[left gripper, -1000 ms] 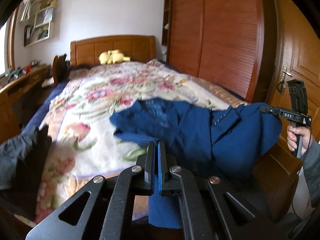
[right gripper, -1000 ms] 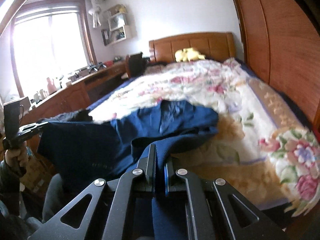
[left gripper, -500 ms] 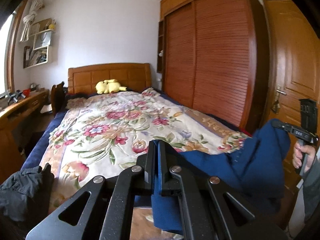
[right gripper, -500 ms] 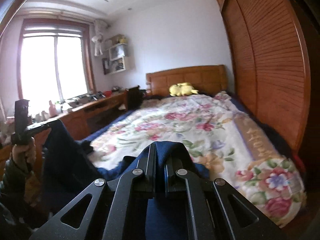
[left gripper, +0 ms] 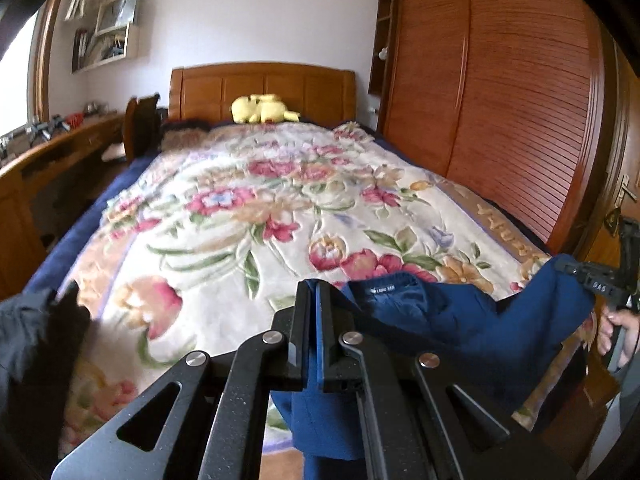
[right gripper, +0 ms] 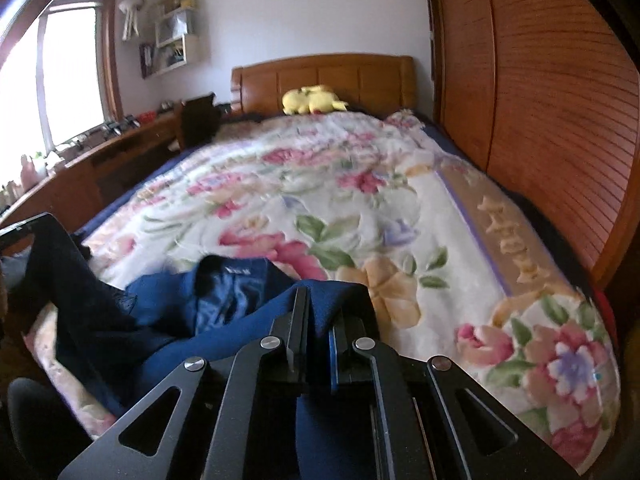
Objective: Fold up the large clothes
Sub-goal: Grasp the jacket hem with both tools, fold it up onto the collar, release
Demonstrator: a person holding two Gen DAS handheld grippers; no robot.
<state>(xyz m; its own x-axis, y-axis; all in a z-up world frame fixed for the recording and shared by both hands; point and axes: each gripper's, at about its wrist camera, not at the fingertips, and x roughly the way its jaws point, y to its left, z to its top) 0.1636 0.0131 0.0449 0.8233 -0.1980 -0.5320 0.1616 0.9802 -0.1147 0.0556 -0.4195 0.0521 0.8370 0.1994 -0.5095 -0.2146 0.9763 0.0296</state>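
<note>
Two corners of a soft, limp blue garment (left gripper: pixel 460 320) hang pinched, one in the left gripper (left gripper: pixel 316 312), one in the right gripper (right gripper: pixel 318 316), above the floral bed (left gripper: pixel 248 208).

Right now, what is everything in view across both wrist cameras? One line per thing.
blue garment: one, navy, foot of the bed, held up at two points
floral blanket: one, cream with pink flowers, covering the bed
headboard: one, brown wood, far end of the bed
plush toy: one, yellow, by the headboard
dark clothes: one heap, black, left near edge
wardrobe: one, red-brown slatted doors, right of the bed
desk: one, wooden, left of the bed under the window
wall shelf: one, white, upper left
left gripper: black, jaws shut on the garment
right gripper: black, jaws shut on the garment
hand: one, right edge, holding the right gripper
</note>
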